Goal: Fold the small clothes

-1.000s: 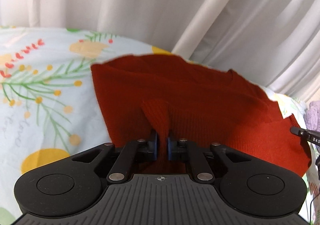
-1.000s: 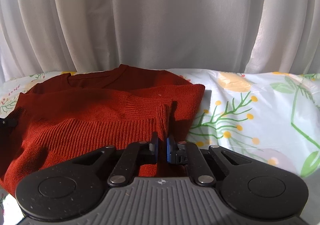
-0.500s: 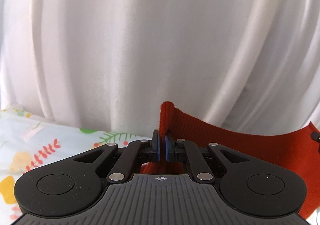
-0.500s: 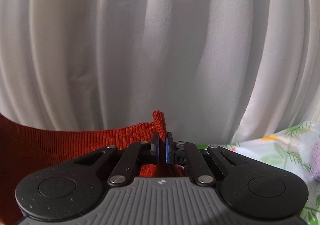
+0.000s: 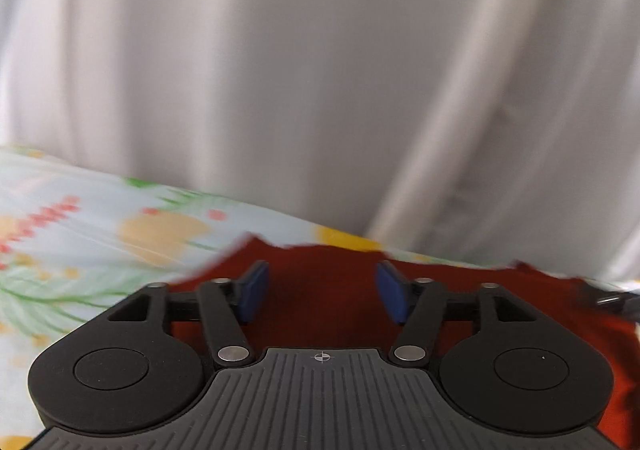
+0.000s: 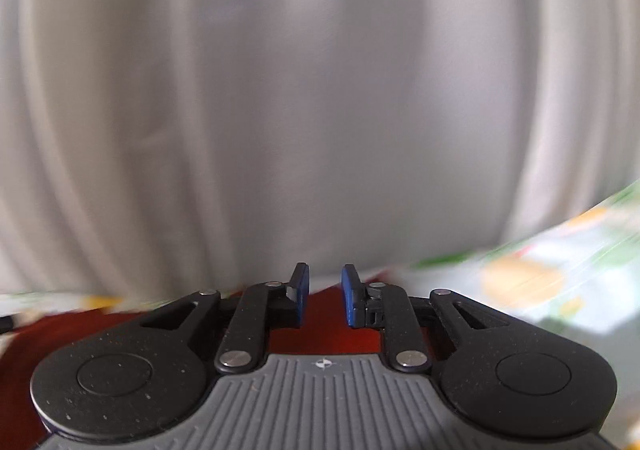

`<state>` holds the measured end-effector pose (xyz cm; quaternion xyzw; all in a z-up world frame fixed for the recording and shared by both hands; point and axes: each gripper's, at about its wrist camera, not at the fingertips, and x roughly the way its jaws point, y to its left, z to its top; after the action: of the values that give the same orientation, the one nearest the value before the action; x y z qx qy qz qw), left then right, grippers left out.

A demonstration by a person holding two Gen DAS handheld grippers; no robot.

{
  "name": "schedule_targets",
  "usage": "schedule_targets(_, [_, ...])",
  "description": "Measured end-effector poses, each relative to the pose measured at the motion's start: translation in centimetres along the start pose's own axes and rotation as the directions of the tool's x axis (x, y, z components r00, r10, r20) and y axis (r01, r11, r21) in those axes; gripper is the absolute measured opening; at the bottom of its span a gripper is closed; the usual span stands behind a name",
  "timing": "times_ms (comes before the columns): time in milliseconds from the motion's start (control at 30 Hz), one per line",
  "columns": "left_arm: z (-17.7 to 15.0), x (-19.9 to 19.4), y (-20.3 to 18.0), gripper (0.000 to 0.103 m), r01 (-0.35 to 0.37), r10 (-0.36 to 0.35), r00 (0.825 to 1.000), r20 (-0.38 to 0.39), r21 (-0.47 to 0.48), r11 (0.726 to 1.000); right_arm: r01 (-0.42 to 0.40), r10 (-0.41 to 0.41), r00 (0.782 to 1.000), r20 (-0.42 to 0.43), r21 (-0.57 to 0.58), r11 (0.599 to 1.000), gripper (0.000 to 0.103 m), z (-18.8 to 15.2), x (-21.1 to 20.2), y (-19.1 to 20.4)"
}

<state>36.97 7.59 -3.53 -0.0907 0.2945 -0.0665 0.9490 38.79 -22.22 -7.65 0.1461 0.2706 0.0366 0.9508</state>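
A rust-red knit sweater lies on the flower-print sheet just beyond my left gripper. Its jaws are opening wide, and the blue pads press on nothing; the cloth lies below and past them. In the right wrist view the same sweater shows under and to the left of my right gripper. Those jaws are opening too, with a narrow gap and no cloth pinched between the pads. Both views are blurred by motion.
A white pleated curtain fills the background close behind the sheet's far edge. The printed sheet extends to the right of the right gripper. A dark tip of the other gripper shows at the right edge of the left view.
Both grippers carried the sweater's ribbed edge up and forward over the garment, then let it go. The left jaws sprang wide; the right jaws parted slightly. The sweater now lies flat.
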Motion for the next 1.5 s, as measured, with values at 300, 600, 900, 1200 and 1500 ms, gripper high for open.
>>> schedule_targets(300, [-1.4,3.8,1.1,0.078,-0.014,0.014,1.0,-0.007,-0.029,0.999,-0.176,0.166,0.982,-0.094,-0.109,0.978,0.048,-2.9,4.8,1.9])
schedule_targets(600, [-1.4,2.7,3.7,0.079,0.046,-0.045,0.999,0.027,-0.066,0.997,0.177,-0.178,0.984,0.006,0.082,0.981,0.048,-0.5,2.6,-9.9])
schedule_targets(900, [-1.6,-2.1,8.0,0.087,-0.251,0.258,0.966,0.026,-0.154,0.956,0.19,-0.191,0.981,0.032,0.03,0.981,0.054,-1.6,-2.0,-6.6])
schedule_targets(1200, [-3.9,-8.2,12.4,0.087,-0.135,0.108,0.988,-0.106,-0.284,0.949,-0.045,0.045,0.989,-0.143,0.002,0.999,0.05,-8.5,-9.7,0.9])
schedule_targets(1500, [-5.6,-6.7,13.6,0.082,0.115,-0.217,0.966,-0.139,-0.522,0.845,-0.166,0.172,0.961,-0.216,0.045,0.985,0.034,-10.0,-10.6,3.7])
